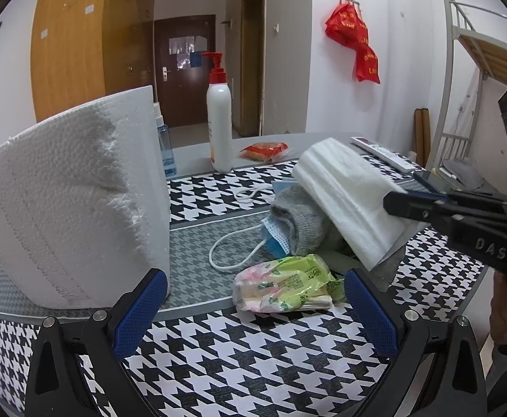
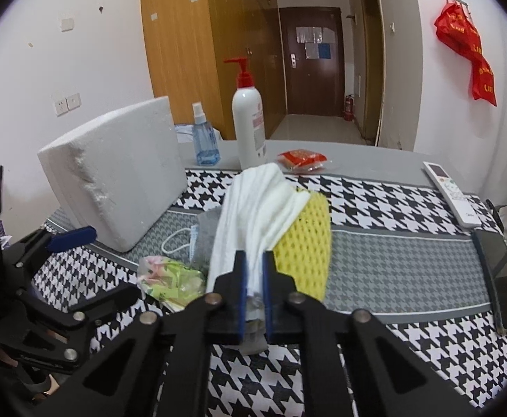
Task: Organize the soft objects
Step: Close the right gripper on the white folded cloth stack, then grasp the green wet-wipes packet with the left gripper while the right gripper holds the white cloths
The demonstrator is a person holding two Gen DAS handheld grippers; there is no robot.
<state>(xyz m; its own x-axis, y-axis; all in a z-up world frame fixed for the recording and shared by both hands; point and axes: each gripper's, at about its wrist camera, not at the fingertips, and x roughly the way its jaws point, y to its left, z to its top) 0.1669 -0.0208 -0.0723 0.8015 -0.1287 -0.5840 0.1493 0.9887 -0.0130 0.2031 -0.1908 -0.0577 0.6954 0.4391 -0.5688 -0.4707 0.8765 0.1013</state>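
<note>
My right gripper (image 2: 254, 260) is shut on a white folded cloth (image 2: 250, 205) and holds it tilted above the pile; it also shows in the left wrist view (image 1: 344, 194) with the right gripper (image 1: 392, 205) at the right. Under the cloth lie a grey sock (image 1: 300, 219), a blue face mask (image 1: 272, 239) with a white ear loop, and a yellow sponge (image 2: 305, 243). A green and pink tissue pack (image 1: 284, 285) lies just ahead of my left gripper (image 1: 253, 299), which is open and empty above the houndstooth mat.
A white foam block (image 1: 72, 194) stands at the left. Behind it stand a blue spray bottle (image 2: 204, 139) and a white pump bottle (image 2: 248, 125), with a red packet (image 2: 300, 160) beside them. A remote (image 2: 451, 194) and a phone (image 2: 504, 278) lie at the right edge.
</note>
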